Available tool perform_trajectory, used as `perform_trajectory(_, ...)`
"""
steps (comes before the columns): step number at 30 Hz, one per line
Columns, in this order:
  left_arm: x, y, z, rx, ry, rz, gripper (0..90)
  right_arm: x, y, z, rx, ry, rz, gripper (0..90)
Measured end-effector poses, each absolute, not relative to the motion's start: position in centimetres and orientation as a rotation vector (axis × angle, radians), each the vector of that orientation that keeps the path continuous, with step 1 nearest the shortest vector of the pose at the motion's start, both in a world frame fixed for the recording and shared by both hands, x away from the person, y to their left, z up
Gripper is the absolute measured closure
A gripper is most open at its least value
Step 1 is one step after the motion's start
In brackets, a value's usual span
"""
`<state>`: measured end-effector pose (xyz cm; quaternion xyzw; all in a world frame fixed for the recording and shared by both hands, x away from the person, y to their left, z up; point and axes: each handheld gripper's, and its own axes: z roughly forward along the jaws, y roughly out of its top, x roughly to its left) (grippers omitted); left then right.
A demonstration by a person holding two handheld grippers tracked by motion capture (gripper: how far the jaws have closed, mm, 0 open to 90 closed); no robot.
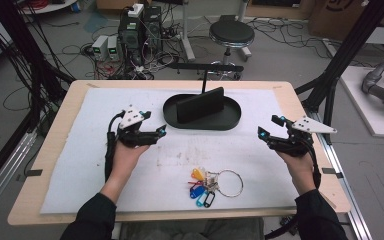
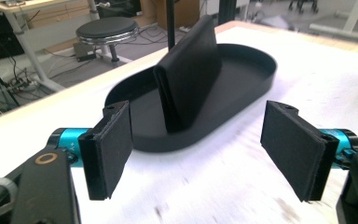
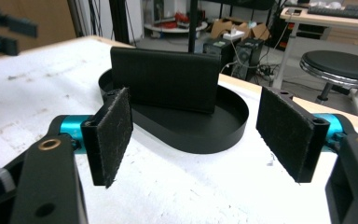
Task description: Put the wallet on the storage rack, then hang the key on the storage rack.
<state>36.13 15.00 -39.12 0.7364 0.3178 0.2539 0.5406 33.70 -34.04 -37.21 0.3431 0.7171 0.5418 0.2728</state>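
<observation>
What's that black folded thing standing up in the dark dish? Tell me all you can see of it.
The black folded wallet-like case looks like matte leather or fabric: a flat rectangle doubled over, its layered edges showing at one end. It stands upright on its long edge, slightly tilted, in the middle of the shallow black oval tray at the far side of the white mat. Only the tray floor touches it; neither gripper holds it.

Left gripper (image 1: 162, 131): black body, grey three-cornered plate on top, teal collars behind the jaws, brass-ringed screw holes on the black arms. Flat rectangular pads (image 2: 107, 151) faced in black felt-like material, layered at the edge. Black cable loops from its rear along the forearm. Right gripper (image 1: 269, 128): same build; pads (image 3: 113, 133) look fuzzier and worn. Person wears dark long sleeves (image 1: 91, 219), cuffs ending at the wrists.
</observation>
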Motion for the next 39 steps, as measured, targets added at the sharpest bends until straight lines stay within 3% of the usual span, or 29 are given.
perform_trajectory(8, 31.6, 18.7, -40.3, 1.651, 0.810, 0.586, 25.1, 31.4, -35.8, -38.3, 0.888, 1.890, 1.568, 28.2)
perform_trajectory(11, 29.7, 19.7, -40.9, 1.610, 0.758, 0.674, 25.1, 30.5, -35.6, -38.5, 0.904, 1.947, 1.495, 28.6)
perform_trajectory(25, 28.2, 19.6, -40.9, 1.619, 0.703, 0.701, 22.8, 29.1, -33.6, -39.4, 0.959, 2.056, 1.486, 27.7)
perform_trajectory(28, 27.9, 19.3, -40.9, 1.625, 0.703, 0.721, 22.9, 28.7, -33.1, -39.7, 0.940, 2.069, 1.480, 39.0)
perform_trajectory(31, 27.8, 19.3, -40.8, 1.623, 0.699, 0.734, 22.9, 28.6, -32.7, -39.9, 0.940, 2.082, 1.478, 42.6)
perform_trajectory(39, 27.8, 19.1, -41.1, 1.645, 0.692, 0.768, 22.8, 28.8, -30.3, -41.7, 0.915, 2.283, 1.359, 64.7)
